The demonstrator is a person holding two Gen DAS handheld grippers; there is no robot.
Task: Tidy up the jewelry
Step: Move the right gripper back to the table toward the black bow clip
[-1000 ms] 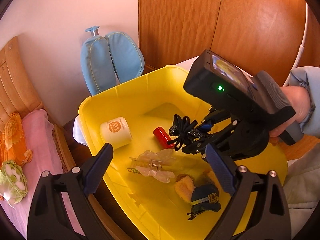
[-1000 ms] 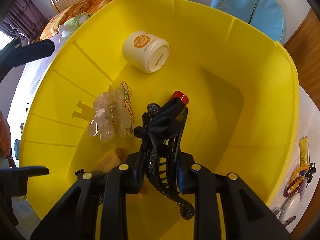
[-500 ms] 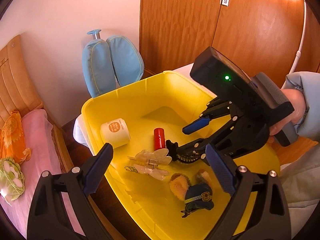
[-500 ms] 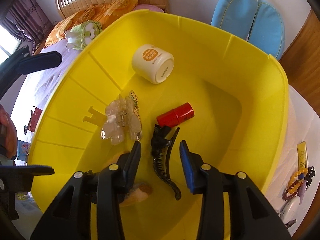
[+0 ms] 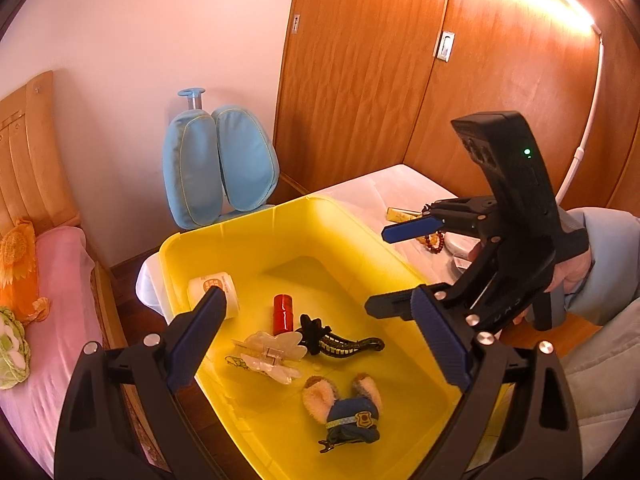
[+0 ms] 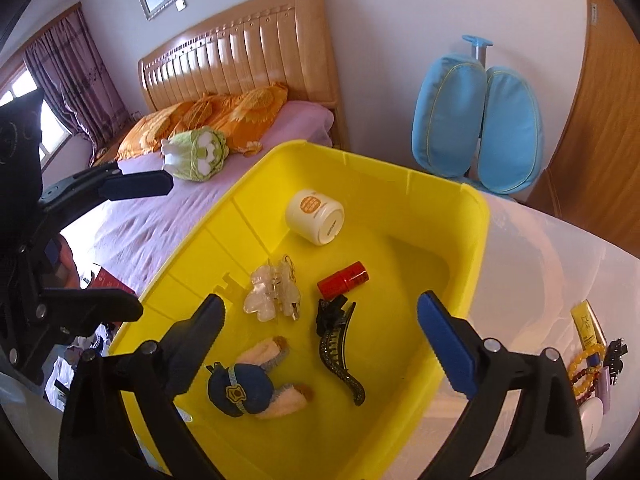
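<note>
Because the yellow bin (image 6: pixel 476 240) serves as the collecting place, the small things lie loose on its floor: a black hair clip (image 6: pixel 340 354) with a bow at one end, a clear butterfly-shaped claw clip (image 6: pixel 274 294) just beside it, a red cylinder (image 6: pixel 344 282), a cream jar (image 6: pixel 316 217) tipped on its side toward the far wall, and a plush clip with a blue cap (image 6: pixel 250 388) nearest the camera. Both tools hang above the bin with nothing between their fingers. The right tool (image 6: pixel 320 344) has its jaws spread wide over the black clip, clear of it, which suggests the clip has been let go there. The left tool (image 5: pixel 320 340) is likewise spread and empty, held over the bin's near side, probably waiting its turn. What remains to be sorted sits on the white surface (image 6: pixel 560 264) to the right of the bin: amber bead bracelets (image 6: pixel 586 368), a yellow tube (image 6: pixel 588 326) and a small dark clip (image 6: pixel 616 354), bunched near the edge. I judge the beads the likely next pick.
</note>
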